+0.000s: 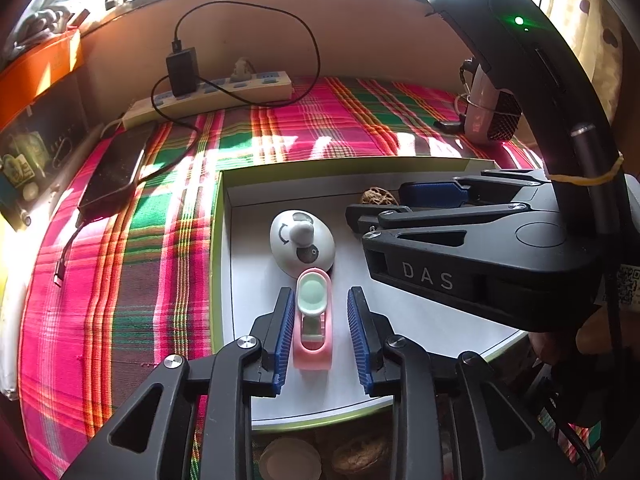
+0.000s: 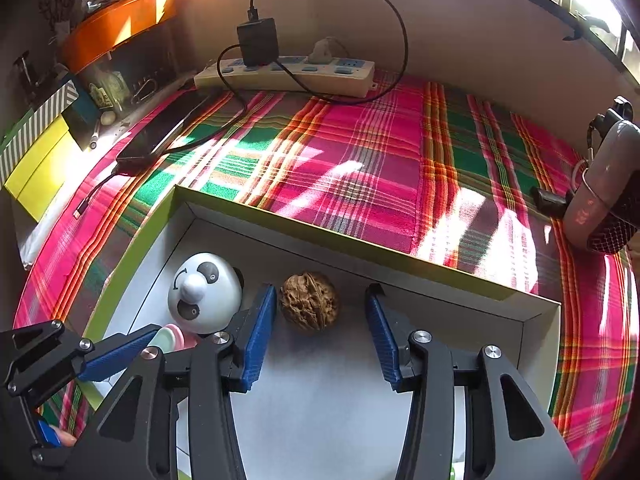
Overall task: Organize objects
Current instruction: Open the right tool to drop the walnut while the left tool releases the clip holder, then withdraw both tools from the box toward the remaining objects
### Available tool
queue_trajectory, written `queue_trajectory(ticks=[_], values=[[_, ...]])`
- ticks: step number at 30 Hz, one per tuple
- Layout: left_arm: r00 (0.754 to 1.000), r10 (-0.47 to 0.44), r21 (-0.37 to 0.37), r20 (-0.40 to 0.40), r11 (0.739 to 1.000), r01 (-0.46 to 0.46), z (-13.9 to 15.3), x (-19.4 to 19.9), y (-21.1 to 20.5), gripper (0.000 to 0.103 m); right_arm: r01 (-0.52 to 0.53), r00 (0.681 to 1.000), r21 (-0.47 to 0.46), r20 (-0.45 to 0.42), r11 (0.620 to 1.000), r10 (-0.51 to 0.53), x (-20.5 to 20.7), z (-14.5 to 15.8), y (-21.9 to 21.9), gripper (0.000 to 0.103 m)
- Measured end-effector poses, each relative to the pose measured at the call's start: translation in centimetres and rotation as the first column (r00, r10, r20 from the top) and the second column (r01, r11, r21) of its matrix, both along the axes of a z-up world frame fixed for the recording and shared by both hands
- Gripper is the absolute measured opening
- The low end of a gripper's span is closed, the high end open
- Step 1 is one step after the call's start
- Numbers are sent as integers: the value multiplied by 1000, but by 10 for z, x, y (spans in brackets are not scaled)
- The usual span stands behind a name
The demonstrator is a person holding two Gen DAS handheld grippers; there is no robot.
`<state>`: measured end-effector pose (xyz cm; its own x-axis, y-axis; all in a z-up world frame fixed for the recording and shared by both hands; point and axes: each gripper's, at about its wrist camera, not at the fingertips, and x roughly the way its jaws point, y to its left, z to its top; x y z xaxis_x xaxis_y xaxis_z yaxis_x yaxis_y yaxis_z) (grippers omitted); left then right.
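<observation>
A white box lid with green sides (image 1: 240,280) lies on the plaid cloth; it also shows in the right wrist view (image 2: 440,276). Inside it are a white panda-faced dome (image 1: 302,242), a pink-and-mint clip-like gadget (image 1: 313,316) and a walnut (image 2: 309,301). My left gripper (image 1: 320,320) is open, its blue pads either side of the pink gadget, not pressing it. My right gripper (image 2: 320,320) is open just in front of the walnut, which sits between the fingertips. The panda dome (image 2: 205,293) is left of the right gripper.
A power strip (image 2: 284,74) with a black charger and cable lies at the back wall. A black phone (image 1: 114,172) lies at the left on the cloth. A pink device with a mesh end (image 2: 608,200) stands at the right. Another walnut (image 1: 360,456) lies below the lid's near edge.
</observation>
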<state>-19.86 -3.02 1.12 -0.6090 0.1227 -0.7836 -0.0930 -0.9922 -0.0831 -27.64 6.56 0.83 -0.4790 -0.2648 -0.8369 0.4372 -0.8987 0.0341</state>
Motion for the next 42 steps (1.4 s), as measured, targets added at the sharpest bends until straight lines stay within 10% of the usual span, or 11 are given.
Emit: queue_trajectory(ticks=[42], values=[[995, 16, 1, -96, 1000, -16, 27, 74, -4, 29, 76, 988, -112, -125, 991, -90, 104, 45, 61, 48]])
